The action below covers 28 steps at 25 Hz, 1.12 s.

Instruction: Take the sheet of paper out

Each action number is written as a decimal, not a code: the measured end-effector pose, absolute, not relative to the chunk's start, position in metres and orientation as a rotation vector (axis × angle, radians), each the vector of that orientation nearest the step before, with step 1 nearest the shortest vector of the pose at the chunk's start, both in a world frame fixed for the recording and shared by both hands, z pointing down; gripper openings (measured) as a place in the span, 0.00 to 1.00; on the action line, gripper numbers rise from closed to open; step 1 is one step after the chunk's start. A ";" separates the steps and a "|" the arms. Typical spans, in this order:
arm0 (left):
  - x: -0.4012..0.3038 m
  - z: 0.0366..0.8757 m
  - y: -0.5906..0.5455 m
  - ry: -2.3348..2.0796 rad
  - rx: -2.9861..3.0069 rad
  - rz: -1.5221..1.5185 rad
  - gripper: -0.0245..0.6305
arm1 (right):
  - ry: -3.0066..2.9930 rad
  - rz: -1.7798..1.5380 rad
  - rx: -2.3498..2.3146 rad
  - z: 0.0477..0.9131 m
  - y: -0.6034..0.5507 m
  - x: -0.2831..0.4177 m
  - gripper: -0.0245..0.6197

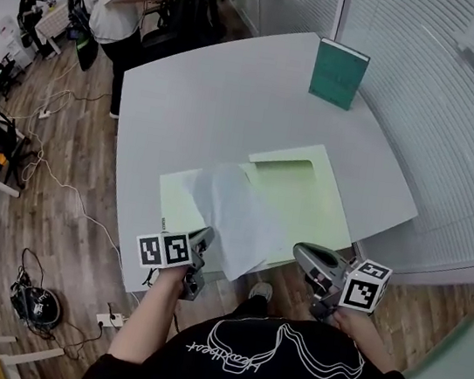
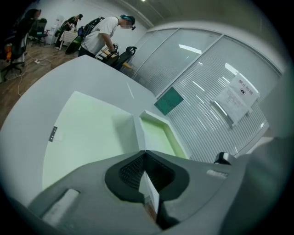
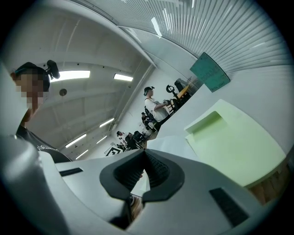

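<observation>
The left gripper [image 2: 145,153] is clenched on the sheet of paper [image 1: 237,215]. In the left gripper view its black ribbed pads [image 2: 131,172] pinch the thin white edge, which shows as a narrow strip between them. The gripper's shell is smooth matte grey plastic, and it carries a cube with square black-and-white markers [image 1: 164,249].

The right gripper [image 3: 144,150] has its jaws together at the tips with nothing gripped. It is held beside the table's near edge, clear of the sheet.

The sheet is thin and plain white, and it bends softly. It is held at its near edge and rises in a shallow curve over the middle of the open folder [image 1: 306,199].

The folder is pale green card. It lies spread flat in two leaves, with a raised rectangular pocket on the far part of the right leaf.

The table [image 1: 216,93] beneath is smooth light grey with rounded corners. At its far side a dark green book [image 1: 338,74] stands upright, close to the slatted white blinds [image 1: 444,100].
</observation>
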<state>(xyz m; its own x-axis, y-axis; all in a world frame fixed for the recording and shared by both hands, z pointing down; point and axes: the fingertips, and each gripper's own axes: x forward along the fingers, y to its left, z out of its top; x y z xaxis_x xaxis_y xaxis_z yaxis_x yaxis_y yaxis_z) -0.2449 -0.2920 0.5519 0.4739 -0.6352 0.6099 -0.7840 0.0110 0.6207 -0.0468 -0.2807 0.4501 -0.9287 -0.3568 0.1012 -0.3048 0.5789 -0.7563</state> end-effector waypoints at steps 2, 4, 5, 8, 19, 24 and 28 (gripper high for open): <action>-0.247 0.541 -0.284 -1.258 1.721 0.185 0.06 | 2.746 -1.284 -0.568 0.448 -0.273 -0.048 0.05; -0.246 0.529 -0.276 -1.291 1.758 0.191 0.06 | 2.738 -1.284 -0.556 0.446 -0.265 -0.048 0.05; -0.245 0.523 -0.272 -1.310 1.780 0.197 0.06 | 2.732 -1.285 -0.549 0.444 -0.262 -0.047 0.05; -0.240 0.507 -0.257 -1.365 1.842 0.229 0.06 | 2.728 -1.281 -0.534 0.441 -0.248 -0.045 0.05; -0.204 0.436 -0.182 -1.400 2.003 0.053 0.06 | 2.751 -1.159 -0.479 0.416 -0.187 -0.029 0.05; -0.177 0.418 -0.140 -1.394 2.077 0.043 0.06 | 2.772 -1.121 -0.465 0.412 -0.153 -0.017 0.05; -0.155 0.411 -0.108 -1.328 2.116 0.014 0.06 | 2.806 -1.055 -0.440 0.402 -0.124 -0.008 0.05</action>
<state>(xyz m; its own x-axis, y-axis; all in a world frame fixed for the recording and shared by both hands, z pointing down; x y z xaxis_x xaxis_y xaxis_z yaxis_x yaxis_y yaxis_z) -0.1550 -0.1077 0.4108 0.4911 -0.8073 0.3274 -0.8139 -0.2911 0.5029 -0.0084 -0.1236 0.4025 -0.9518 -0.3067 -0.0023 -0.2293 0.7164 -0.6589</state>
